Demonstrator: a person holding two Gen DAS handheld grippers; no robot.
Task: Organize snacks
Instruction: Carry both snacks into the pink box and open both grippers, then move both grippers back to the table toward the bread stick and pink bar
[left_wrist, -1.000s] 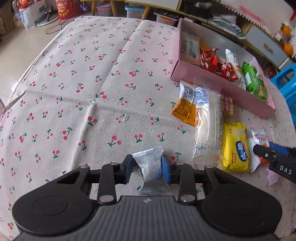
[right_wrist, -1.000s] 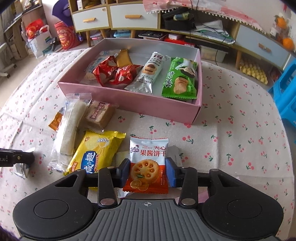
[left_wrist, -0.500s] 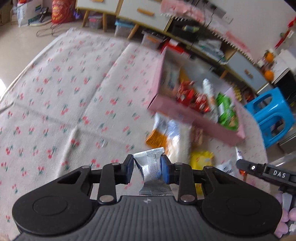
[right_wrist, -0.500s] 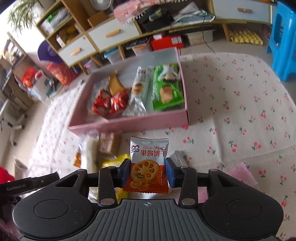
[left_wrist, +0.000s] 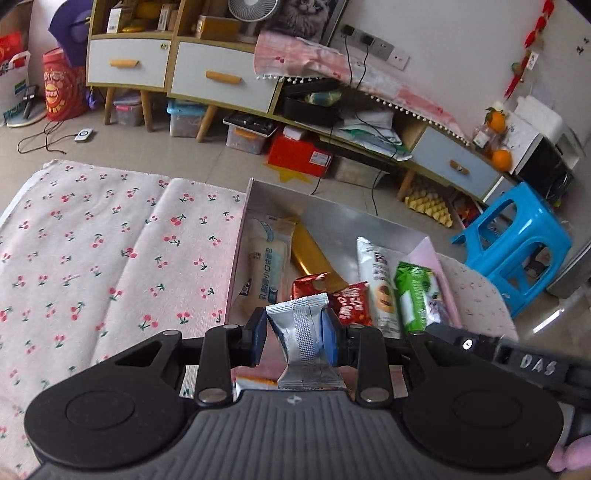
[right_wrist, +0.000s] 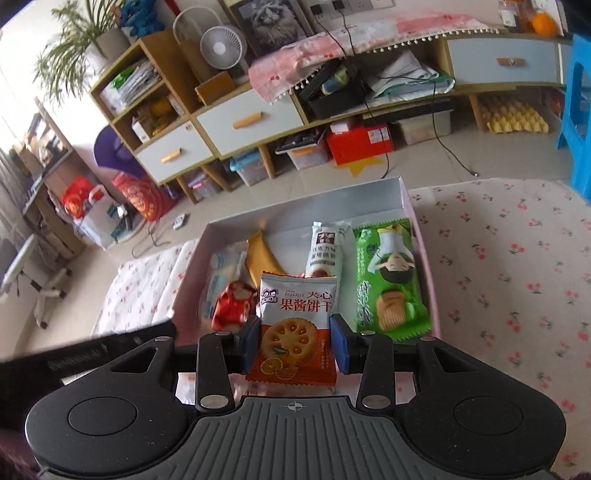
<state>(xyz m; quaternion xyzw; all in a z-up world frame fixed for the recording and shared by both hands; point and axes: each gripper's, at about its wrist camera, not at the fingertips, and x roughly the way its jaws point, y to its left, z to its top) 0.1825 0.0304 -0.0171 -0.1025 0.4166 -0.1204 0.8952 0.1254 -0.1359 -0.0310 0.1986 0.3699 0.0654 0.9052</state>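
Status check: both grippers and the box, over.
Left gripper shut on silver packet. Right gripper shut on biscuit packet. Both at pink box; nothing blocking.

A crinkled silver foil packet (left_wrist: 298, 332) with a knurled seam catches the light between the blue rubbery-looking pads (left_wrist: 330, 341) of the matt black plastic left gripper (left_wrist: 293, 341). The matt black plastic right gripper (right_wrist: 294, 345) pinches a glossy white-and-orange film biscuit packet (right_wrist: 295, 325). Beyond them, shiny plastic wrappers lie in a smooth pink cardboard-looking box (right_wrist: 426, 266) on a woven cherry-print cloth (left_wrist: 110, 258). A glossy blue plastic stool (left_wrist: 517, 251) stands on smooth floor tiles (left_wrist: 184, 155).
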